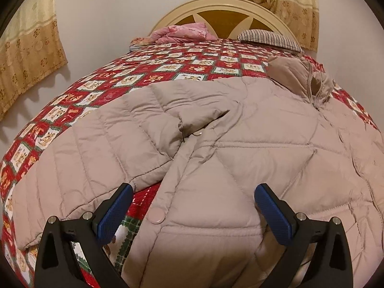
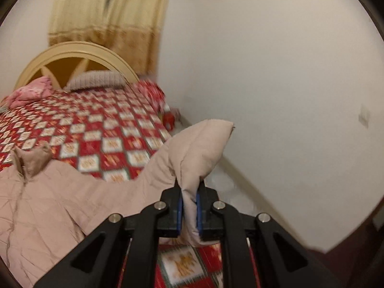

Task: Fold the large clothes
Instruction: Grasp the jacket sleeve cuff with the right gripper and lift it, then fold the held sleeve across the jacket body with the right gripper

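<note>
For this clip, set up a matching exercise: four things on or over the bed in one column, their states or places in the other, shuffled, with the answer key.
Column one:
1. left tool
2. right tool
3. pink bedding
4. striped pillow

Column two:
A. bunched up near the headboard's left part
B. shut on the jacket sleeve, lifted off the bed
C. open over the jacket's hem
D. lying flat against the headboard's right part

Pairs: 1-C, 2-B, 3-A, 4-D
</note>
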`<state>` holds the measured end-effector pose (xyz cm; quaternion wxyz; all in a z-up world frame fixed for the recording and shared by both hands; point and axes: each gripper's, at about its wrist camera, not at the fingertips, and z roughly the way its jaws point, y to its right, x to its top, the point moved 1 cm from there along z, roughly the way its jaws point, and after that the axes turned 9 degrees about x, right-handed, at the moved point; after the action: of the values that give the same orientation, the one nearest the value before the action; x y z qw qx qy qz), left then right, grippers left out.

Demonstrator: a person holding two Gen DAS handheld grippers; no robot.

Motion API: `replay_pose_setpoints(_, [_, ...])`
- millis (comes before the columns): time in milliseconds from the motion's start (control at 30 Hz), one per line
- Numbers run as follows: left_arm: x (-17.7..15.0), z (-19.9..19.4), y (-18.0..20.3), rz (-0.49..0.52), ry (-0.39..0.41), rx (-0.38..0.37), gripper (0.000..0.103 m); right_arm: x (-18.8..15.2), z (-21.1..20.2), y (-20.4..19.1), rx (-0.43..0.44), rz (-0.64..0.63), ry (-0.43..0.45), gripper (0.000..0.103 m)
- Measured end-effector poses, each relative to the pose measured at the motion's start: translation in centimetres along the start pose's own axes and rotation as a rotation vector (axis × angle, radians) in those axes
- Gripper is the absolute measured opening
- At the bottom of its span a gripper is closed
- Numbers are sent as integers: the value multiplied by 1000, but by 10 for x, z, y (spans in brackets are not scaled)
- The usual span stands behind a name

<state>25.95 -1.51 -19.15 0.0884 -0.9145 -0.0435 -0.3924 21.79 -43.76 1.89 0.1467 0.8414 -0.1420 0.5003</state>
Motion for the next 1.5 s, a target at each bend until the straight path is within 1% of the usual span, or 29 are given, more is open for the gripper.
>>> replay_pose_setpoints(133, [0,0,-3,-14,4,-5,102,20,-9,-55,44,-126,69,11])
replay_pose_setpoints(300, [-1,0,-6,-23,7,-13,102,28,-16,-118,123,-245,124,10])
replay_pose_setpoints(500, [-2,2,-13,-52,-2,-31,102,18,-29,-199,248,-386,153,10])
replay_pose_setpoints(600, [-3,2,-15,-67,-8,-41,102,4,-31,-239,303,-462,150,10])
replay_pose_setpoints(667, [-4,2,-16,-74,-9,-45,102,-7,-28,-265,338,-506,143,10])
replay_pose_setpoints(800, [-4,1,-15,-66,-2,-38,102,-28,-16,-308,409,-540,111,10])
replay_pose_setpoints(967, [-5,-1,-12,-54,11,-23,102,-60,1,-350,496,-537,43,10])
replay_pose_setpoints(1167, [-5,-1,-5,-14,11,12,102,-98,27,-376,588,-481,-64,11])
replay_pose_setpoints(1233, [-5,-1,-4,-8,6,14,102,-109,37,-382,649,-442,-115,13])
replay_pose_setpoints(1267, [-4,-1,-6,-4,-2,10,102,-112,39,-383,674,-429,-127,15])
replay_pose_setpoints(1333, [-1,-5,-9,16,-1,14,102,-114,38,-380,733,-404,-135,30])
replay_pose_setpoints(1367, [1,-9,-11,33,10,26,102,-111,35,-374,768,-387,-139,53])
replay_pose_setpoints(1400, [5,-15,-12,54,31,37,102,-108,30,-368,797,-370,-132,69])
replay_pose_setpoints(1433, [11,-25,-13,77,61,53,102,-103,23,-356,823,-347,-110,72])
replay_pose_setpoints(1467, [20,-36,-14,95,93,59,102,-96,17,-344,840,-325,-89,73])
replay_pose_setpoints(1500, [29,-47,-12,107,117,50,102,-88,12,-329,858,-301,-69,74])
